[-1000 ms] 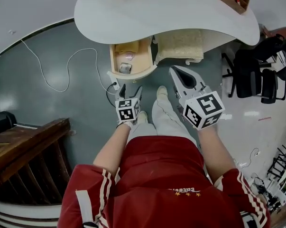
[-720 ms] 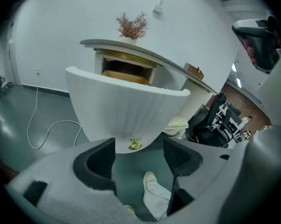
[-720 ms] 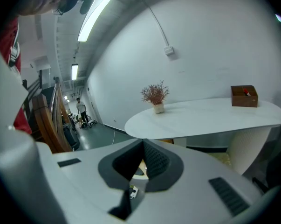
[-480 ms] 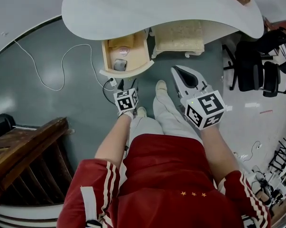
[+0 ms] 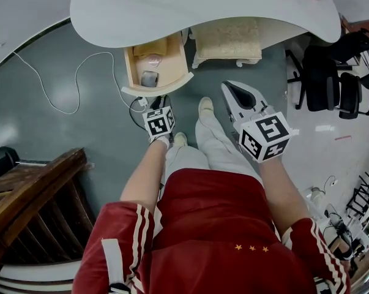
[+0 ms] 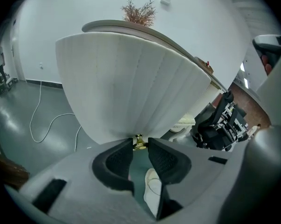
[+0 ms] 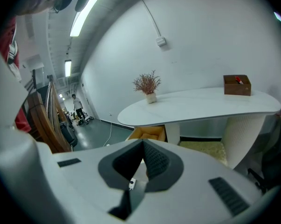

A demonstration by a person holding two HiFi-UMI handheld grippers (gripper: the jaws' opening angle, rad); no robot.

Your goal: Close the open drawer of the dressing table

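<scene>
The white dressing table (image 5: 190, 11) has one wooden drawer (image 5: 134, 66) pulled out, with small items inside. Its curved white front (image 6: 131, 87) fills the left gripper view, with a small gold knob (image 6: 139, 140) at its lower edge. My left gripper (image 6: 140, 146) is right at that front (image 5: 156, 91). Its jaws have just been closing, and the knob now sits between the fingertips, which press on it. My right gripper (image 5: 227, 86) hangs shut and empty to the right of the drawer, above the person's leg. In the right gripper view (image 7: 143, 143) the drawer (image 7: 147, 133) shows beyond the tips.
A cream stool (image 5: 227, 38) stands under the table beside the drawer. Black office chairs (image 5: 325, 84) are at the right. A white cable (image 5: 49, 97) lies on the grey floor at the left, and a wooden staircase (image 5: 31, 188) stands at the lower left. A potted dried plant (image 7: 149, 85) and a wooden box (image 7: 236, 85) stand on the tabletop.
Both grippers have come down. The left gripper has closed in on the drawer front and its jaws have narrowed from wide apart onto the knob.
</scene>
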